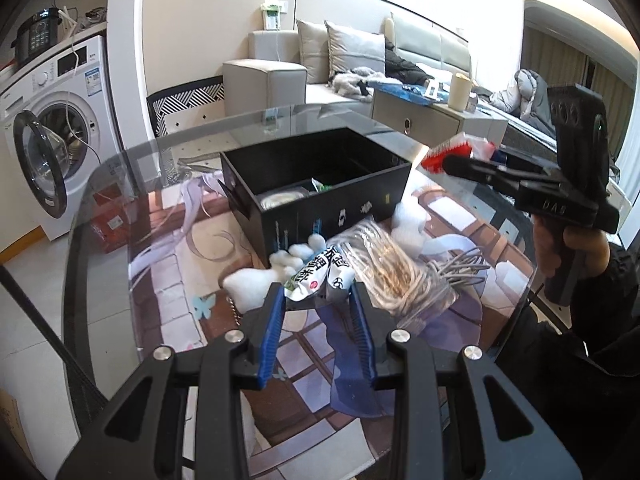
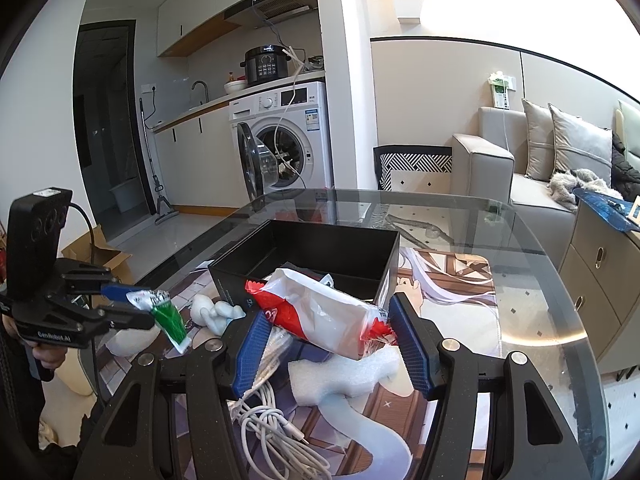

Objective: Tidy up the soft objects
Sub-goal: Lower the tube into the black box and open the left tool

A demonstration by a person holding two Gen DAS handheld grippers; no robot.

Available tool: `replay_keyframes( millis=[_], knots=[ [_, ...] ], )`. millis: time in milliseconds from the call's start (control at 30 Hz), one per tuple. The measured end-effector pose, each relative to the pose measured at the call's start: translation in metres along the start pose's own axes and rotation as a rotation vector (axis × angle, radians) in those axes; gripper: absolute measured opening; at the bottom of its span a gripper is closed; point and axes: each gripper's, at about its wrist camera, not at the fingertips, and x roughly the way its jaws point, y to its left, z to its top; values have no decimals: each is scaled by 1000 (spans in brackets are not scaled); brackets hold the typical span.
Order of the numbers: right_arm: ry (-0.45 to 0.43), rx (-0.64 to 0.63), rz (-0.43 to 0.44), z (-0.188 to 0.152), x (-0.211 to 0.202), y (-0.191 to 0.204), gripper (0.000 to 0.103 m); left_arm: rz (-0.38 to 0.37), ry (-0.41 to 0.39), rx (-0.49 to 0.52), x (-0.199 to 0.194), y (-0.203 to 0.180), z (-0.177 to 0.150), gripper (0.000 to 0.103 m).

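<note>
Above the desk (image 2: 540, 280), just short of the box (image 2: 320, 248), the right gripper (image 2: 326, 330) clamps a tissue pack (image 2: 320, 316) lying crosswise, nearer the opening than the left gripper (image 1: 318, 294), which pinches a snack packet (image 1: 316, 280).

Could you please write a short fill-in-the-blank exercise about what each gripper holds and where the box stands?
1. The left gripper is shut on a small snack packet printed white and ____.
2. The right gripper holds a tissue pack with ____ ends.
3. The black box stands on a ____ table.
4. The washing machine door is ____.

Missing words: green; red; glass; open
</note>
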Motion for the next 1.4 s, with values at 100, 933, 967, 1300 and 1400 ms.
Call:
replay_keyframes(
  millis=[100, 933, 967, 1300, 1400],
  knots=[
    [2, 0, 1, 0, 1, -1, 61, 5, -26, -11, -5, 0, 4, 32],
    [37, -48, 51, 19, 36, 9, 61, 30, -209, -187, 13, 8, 59, 32],
    [38, -48, 52, 22, 39, 9, 61, 36, -215, -187, 16, 8, 62, 32],
    [61, -44, 42, 40, 64, 3, 61, 77, -205, -207, 49, 11, 84, 32],
    [65, -42, 39, 46, 71, 0, 61, 96, -200, -216, 59, 12, 88, 32]
  ],
)
